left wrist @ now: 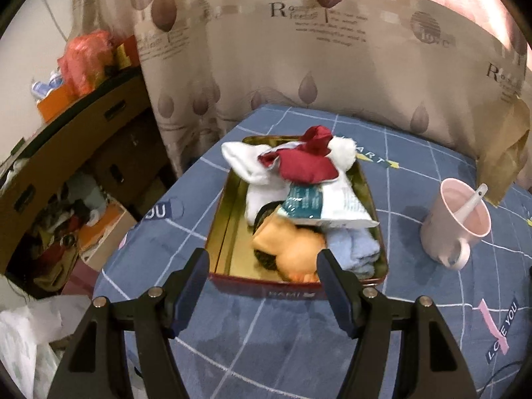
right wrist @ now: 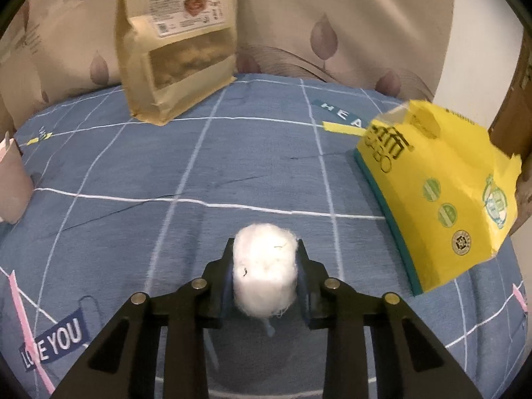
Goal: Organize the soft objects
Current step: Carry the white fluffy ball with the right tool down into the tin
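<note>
In the left wrist view a gold-lined metal tin with a red rim sits on the blue checked cloth. It holds a white sock, a dark red cloth pouch, a white cotton ball, a teal and white packet, an orange soft piece and a light blue cloth. My left gripper is open and empty, just before the tin's near edge. In the right wrist view my right gripper is shut on a white cotton ball, above the cloth.
A pink mug with a white spoon stands right of the tin. A brown paper bag stands at the back by the curtain. A yellow box lies at the right. Cardboard boxes and clutter fill the left side beyond the table edge.
</note>
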Available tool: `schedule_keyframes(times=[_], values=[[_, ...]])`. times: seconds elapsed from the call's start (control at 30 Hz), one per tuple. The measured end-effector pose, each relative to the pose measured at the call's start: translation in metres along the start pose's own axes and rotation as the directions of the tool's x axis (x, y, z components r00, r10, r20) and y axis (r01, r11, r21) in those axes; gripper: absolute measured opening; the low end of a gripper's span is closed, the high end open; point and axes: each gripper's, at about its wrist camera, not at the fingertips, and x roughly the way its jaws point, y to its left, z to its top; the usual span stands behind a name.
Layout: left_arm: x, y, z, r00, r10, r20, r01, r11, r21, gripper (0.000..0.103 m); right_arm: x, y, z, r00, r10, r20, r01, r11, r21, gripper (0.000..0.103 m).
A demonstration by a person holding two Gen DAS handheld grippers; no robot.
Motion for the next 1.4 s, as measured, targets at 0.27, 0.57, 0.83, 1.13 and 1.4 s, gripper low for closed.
schedule_keyframes(times=[0.27, 0.57, 0.83, 1.13, 1.4], values=[[-0.001, 0.017, -0.002, 0.999, 0.030, 0.025, -0.029, 0.997, -0.066, 0.069, -0.035, 0.041, 0.009, 0.997, 0.070, 0.021, -0.069, 0.997, -0.041, 0.029], [0.007, 0.027, -0.005, 0.999, 0.042, 0.000, -0.042, 0.993, -0.114, 0.069, -0.100, 0.134, 0.035, 0.957, 0.278, 0.081, -0.260, 0.948, -0.182, 0.029], [0.005, 0.040, -0.005, 0.998, 0.060, -0.005, -0.060, 0.985, -0.162, 0.069, -0.145, 0.255, 0.050, 0.868, 0.493, 0.057, -0.436, 0.813, -0.386, 0.029], [0.009, 0.053, -0.007, 0.995, 0.096, -0.040, -0.102, 0.974, -0.203, 0.069, -0.142, 0.369, 0.034, 0.801, 0.594, -0.072, -0.542, 0.670, -0.508, 0.029], [0.016, 0.055, -0.007, 0.993, 0.098, -0.069, -0.110, 0.973, -0.202, 0.069, -0.113, 0.433, 0.026, 0.789, 0.595, -0.151, -0.572, 0.622, -0.535, 0.028]])
